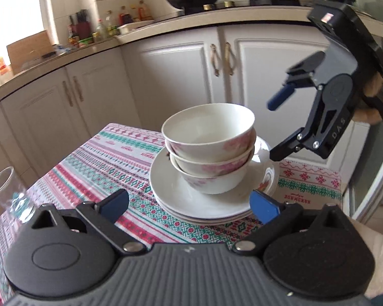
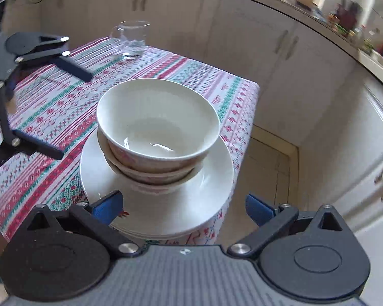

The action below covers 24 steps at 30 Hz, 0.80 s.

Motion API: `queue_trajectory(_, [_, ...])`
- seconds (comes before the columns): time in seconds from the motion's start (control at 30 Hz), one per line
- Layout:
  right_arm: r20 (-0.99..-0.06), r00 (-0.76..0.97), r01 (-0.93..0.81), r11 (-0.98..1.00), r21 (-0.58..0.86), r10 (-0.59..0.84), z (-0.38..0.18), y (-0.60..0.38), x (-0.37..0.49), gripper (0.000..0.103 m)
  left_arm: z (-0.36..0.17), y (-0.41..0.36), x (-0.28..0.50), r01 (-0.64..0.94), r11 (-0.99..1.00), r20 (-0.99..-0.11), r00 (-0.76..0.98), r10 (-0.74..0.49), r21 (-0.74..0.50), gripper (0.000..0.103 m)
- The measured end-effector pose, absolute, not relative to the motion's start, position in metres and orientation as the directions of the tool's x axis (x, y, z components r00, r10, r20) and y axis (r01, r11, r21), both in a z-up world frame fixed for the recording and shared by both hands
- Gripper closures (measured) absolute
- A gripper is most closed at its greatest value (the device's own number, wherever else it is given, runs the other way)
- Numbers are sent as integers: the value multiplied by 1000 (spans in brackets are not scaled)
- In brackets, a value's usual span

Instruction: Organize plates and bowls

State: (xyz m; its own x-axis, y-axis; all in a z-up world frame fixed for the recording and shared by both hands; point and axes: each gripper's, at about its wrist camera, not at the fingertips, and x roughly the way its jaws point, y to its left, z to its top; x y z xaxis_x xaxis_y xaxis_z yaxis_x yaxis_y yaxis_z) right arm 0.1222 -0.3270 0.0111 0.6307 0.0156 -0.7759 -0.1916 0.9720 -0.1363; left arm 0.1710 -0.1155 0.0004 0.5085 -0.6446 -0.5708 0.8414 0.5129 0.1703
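**Stack built, both hands clear**

I see 3 bowls [image 1: 209, 150] nested on approx 3 plates [image 1: 191, 199], centre-right of the counter [image 1: 109, 158]. Left gripper [image 1: 189, 205] & right gripper [image 2: 183, 205]: jaws wide, holding nothing. Looks done, maybe just moving the stack left.

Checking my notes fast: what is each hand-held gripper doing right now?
Left hand-held gripper: open, holding nothing.
Right hand-held gripper: open, holding nothing.
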Motion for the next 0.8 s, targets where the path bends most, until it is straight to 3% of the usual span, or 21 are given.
queue_trajectory(0.17, [-767,628,173,985,-26,-131,9,-326,96,0,6,-114,152,626,763,-617,668,-417,162,2])
queue_trajectory(0.27, [-759,623,297,955,3,-191,4,-313,78,0,8,-107,144,516,853,-649,677,-346,83,2])
queue_trajectory(0.37, [-734,631,350,937,-22,-253,2,-289,58,0,9,-97,130,467,884,-652,678,-340,25,2])
queue_trajectory(0.8, [-632,699,386,920,-61,-335,39,-236,3,0,41,-74,84,421,907,-580,744,-330,24,2])
